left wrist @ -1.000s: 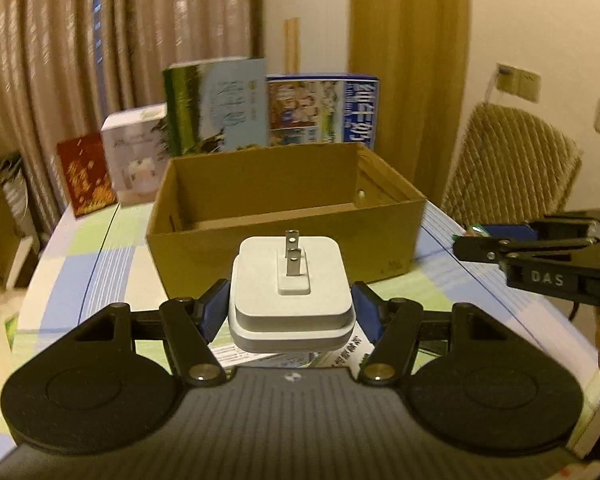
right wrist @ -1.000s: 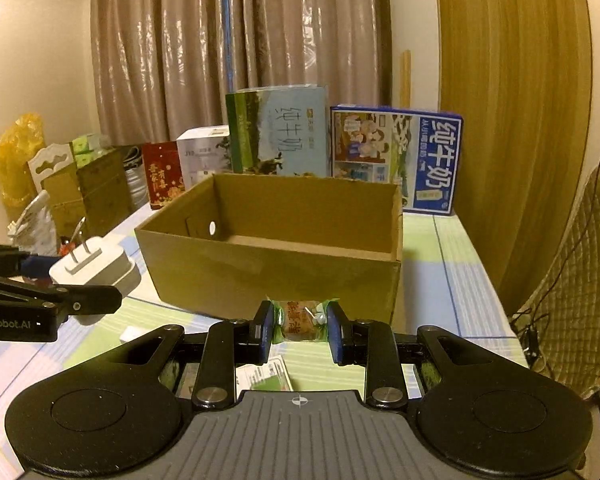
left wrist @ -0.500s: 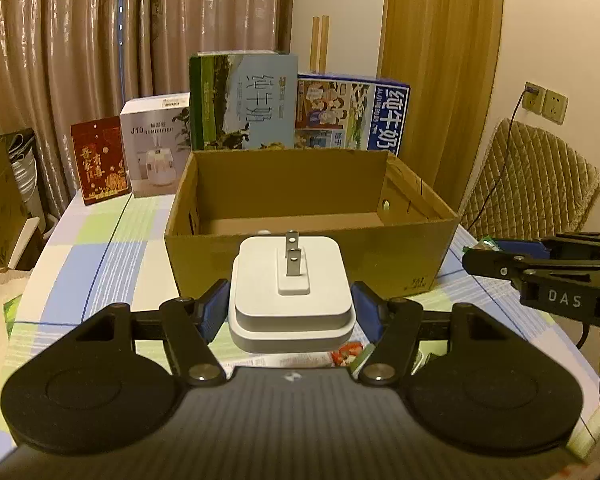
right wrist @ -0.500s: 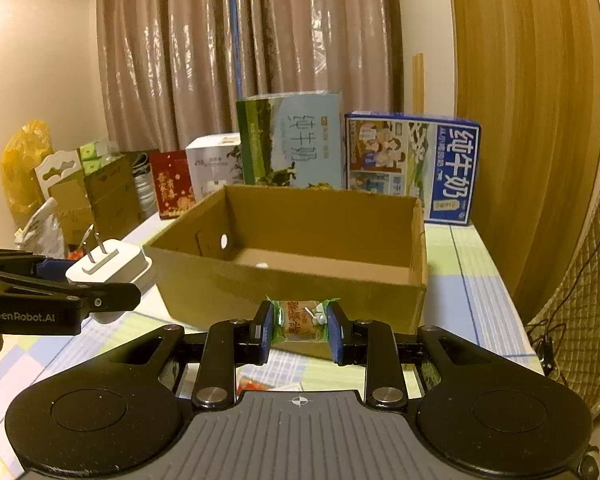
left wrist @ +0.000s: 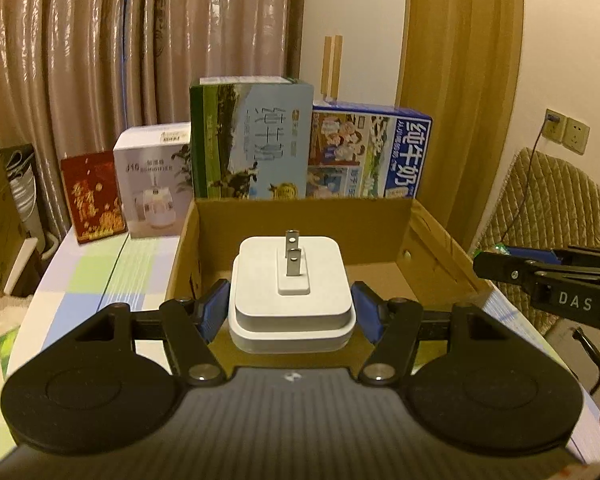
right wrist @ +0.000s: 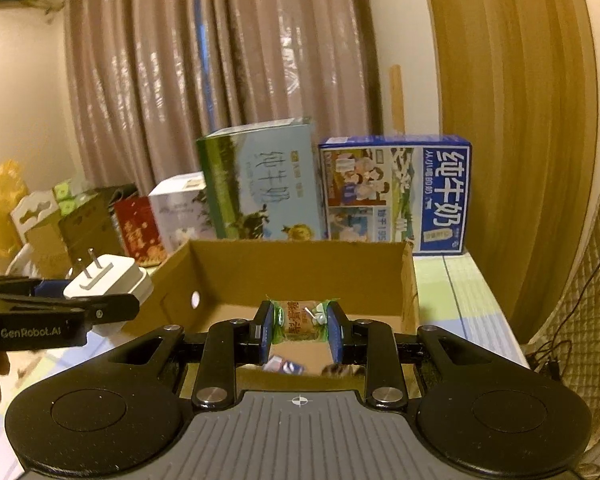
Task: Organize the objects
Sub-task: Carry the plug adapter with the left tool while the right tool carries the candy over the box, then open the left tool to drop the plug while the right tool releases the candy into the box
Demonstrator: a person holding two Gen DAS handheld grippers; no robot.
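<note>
My left gripper (left wrist: 292,312) is shut on a white plug adapter (left wrist: 292,292) with its two metal prongs pointing up, held above the near wall of an open cardboard box (left wrist: 384,232). From the right wrist view the adapter (right wrist: 108,280) hangs at the box's left wall. My right gripper (right wrist: 300,326) is shut on a small green-ended wrapped candy (right wrist: 300,320), held over the near edge of the same box (right wrist: 300,264). The right gripper's tip (left wrist: 548,276) shows at the right edge of the left wrist view.
Behind the box stand a green milk carton (left wrist: 252,140), a blue milk carton (left wrist: 372,152), a white humidifier box (left wrist: 152,184) and a red packet (left wrist: 92,196). The checked tablecloth (left wrist: 100,276) shows left of the box. A quilted chair (left wrist: 560,200) sits right.
Both grippers have moved forward and slightly up, from in front of the box to over its near edge, each keeping its hold. The box now fills more of both views.
</note>
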